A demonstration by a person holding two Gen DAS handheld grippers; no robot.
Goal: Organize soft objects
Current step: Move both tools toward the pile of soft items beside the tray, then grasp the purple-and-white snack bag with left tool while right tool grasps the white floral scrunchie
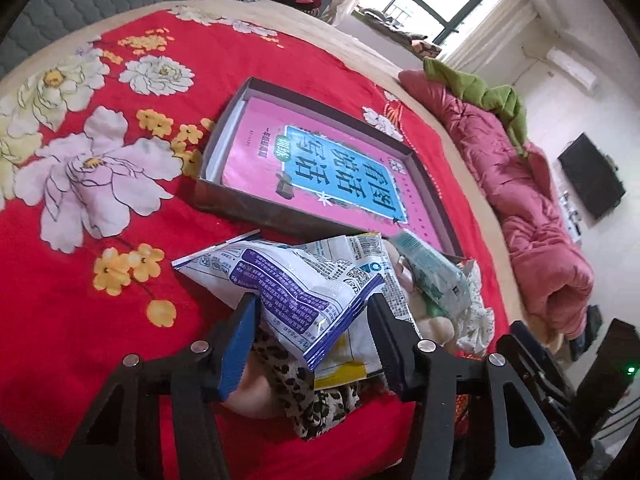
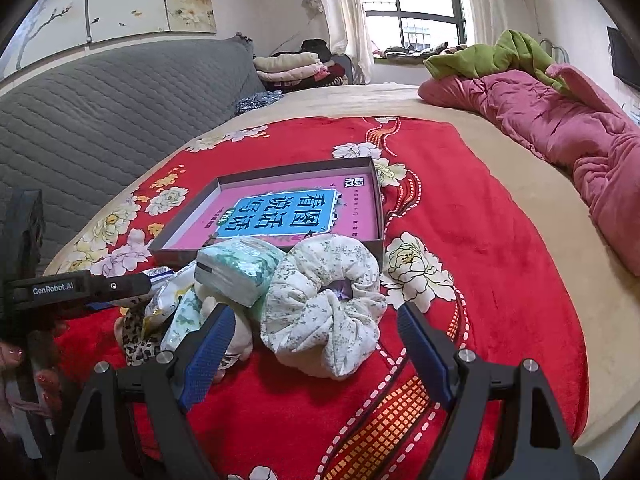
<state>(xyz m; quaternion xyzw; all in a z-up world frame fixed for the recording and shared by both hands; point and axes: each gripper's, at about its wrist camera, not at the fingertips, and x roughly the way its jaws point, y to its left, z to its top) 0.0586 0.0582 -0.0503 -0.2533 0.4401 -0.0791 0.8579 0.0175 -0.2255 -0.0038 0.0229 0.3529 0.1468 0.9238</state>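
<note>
Lying at the near edge of the shallow box (image 1: 224, 196), on the side facing both grippers, the heap of soft objects is topped by a white-and-purple snack bag (image 1: 296, 284), which sits directly between the fingers of the left gripper (image 1: 310, 320). Its long axis runs across the gap from one blue pad to the other, with both ends at or against the pads; the jaws stand partly closed about it, and I judge the bag pinched, though firm contact at the right finger is not certain. The left gripper is plainly the nearer to this bag. Beside it toward the box lie a green-and-white tissue pack (image 1: 436, 276), a plush toy, and a leopard-print cloth (image 1: 316, 404) underneath. The right gripper (image 2: 316, 328) hangs wide open and empty over the red floral blanket (image 2: 460, 184), the rolled floral cloth (image 2: 324, 300) lying ahead between its fingers but clear of them. The right wrist view alone shows that roll whole and the left tool from the side; only the left wrist view shows the bag between the pads. The box holds a pink book (image 2: 280, 208).
</note>
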